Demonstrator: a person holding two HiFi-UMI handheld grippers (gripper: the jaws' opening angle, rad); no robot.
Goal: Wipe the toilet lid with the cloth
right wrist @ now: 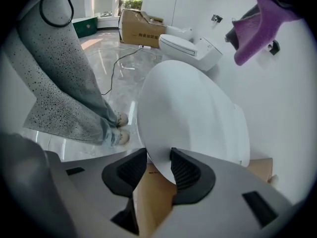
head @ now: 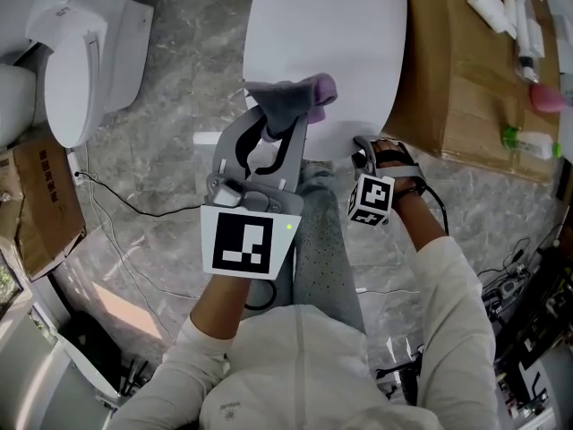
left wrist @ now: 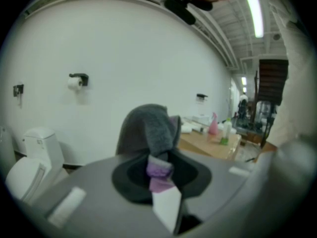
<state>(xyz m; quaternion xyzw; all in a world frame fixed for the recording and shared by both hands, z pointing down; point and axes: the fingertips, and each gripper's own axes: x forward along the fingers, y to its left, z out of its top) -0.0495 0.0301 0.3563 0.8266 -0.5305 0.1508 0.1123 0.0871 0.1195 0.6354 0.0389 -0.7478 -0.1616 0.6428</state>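
Observation:
The white toilet lid (head: 327, 34) lies closed at the top middle of the head view. My left gripper (head: 274, 122) hovers over its front edge, shut on a grey and purple cloth (head: 291, 99) that bunches above the jaws. In the left gripper view the cloth (left wrist: 148, 128) stands up out of the gripper (left wrist: 159, 171). My right gripper (head: 367, 153) points steeply down at the lid's front right rim. In the right gripper view the lid's rim (right wrist: 188, 113) sits between the open jaws of this gripper (right wrist: 154, 170), against the right pad, with a gap at the left pad.
A second toilet (head: 76, 52) stands at the far left beside a cardboard box (head: 40, 195). Flat cardboard (head: 457, 88) with bottles and tubes lies right of the lid. Cables (head: 134, 209) trail over the marble floor. The person's leg (head: 327, 240) is just in front of the toilet.

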